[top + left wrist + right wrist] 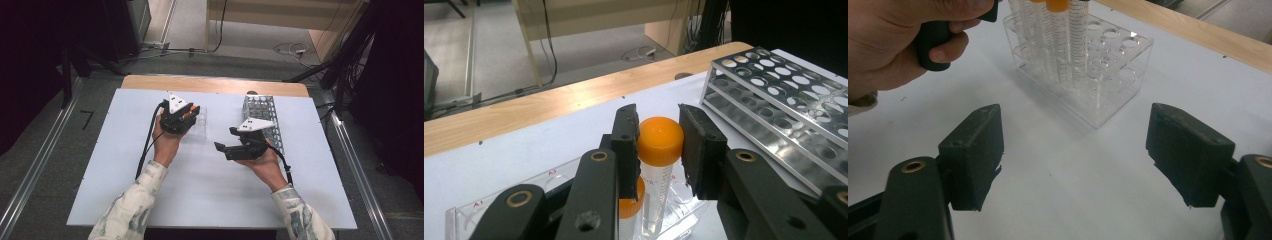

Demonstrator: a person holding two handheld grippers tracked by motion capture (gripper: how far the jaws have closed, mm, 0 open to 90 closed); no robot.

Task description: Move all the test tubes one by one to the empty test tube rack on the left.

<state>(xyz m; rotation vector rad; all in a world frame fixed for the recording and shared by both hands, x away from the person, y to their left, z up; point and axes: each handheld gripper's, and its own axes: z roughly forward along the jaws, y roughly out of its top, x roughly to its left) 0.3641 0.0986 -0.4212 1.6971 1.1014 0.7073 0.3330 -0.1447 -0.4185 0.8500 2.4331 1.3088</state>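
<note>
— Several tubes with orange caps are seen standing in the clear plastic rack, which is placed toward the far edge of the table. One orange-capped tube is pinched at its cap by the left gripper; it is judged to be half lifted, its lower part still inside the rack.

— So how much is done?

— Little, it seems. The metal rack, near the far right corner, looks empty in its visible holes, so a transfer is probably only being started. No tube is held by the right gripper; its jaws are spread wide above the bare white surface.

— What is given by one view and not by another?

— The grip on the cap is shown clearly by the left gripper view. In the high view, the left gripper covers that tube. The other tubes are shown best by the right gripper view.
</note>
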